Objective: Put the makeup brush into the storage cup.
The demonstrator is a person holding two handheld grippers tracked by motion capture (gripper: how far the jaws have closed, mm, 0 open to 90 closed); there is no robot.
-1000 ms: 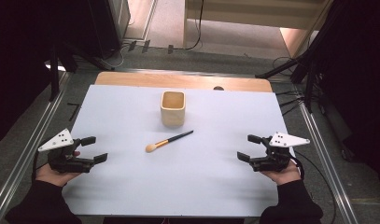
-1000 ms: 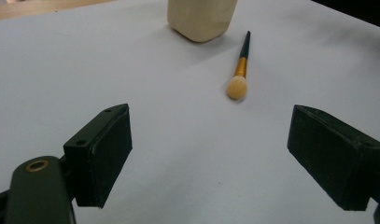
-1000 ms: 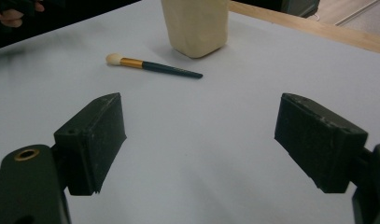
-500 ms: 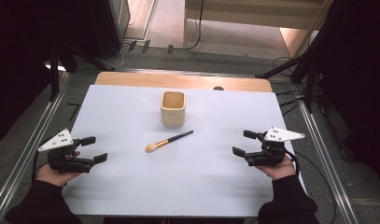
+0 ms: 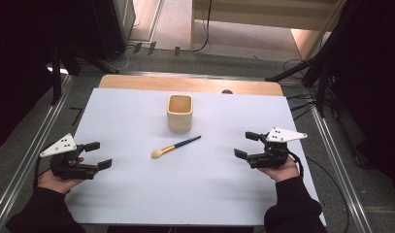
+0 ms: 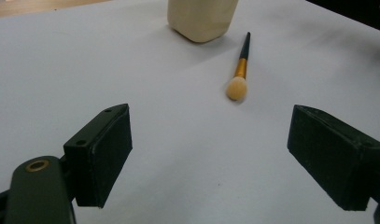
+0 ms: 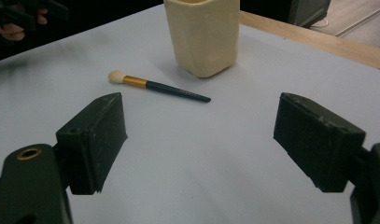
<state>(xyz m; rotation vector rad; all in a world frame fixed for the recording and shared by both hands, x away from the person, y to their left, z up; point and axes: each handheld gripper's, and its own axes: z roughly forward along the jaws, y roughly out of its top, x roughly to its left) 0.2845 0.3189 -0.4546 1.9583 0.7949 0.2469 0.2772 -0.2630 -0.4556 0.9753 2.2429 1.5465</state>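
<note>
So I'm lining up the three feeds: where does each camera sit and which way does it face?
High view: above the person's table edge, looking forward and down; both hands, left tongs, right tongs.
Left gripper view: rides the left tongs, facing the brush and cup.
Right gripper view: rides the right tongs, facing the same two, with the other hand beyond.
All share brush and cup.

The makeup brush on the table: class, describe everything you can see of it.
The makeup brush is slim, with a rounded, pale peach bristle head, a gold ferrule and a dark tapering handle. It lies flat on the white table, just in front of the cream cup without touching it, handle tip nearest the cup. It sits between the open left gripper and right gripper; neither touches it.
</note>
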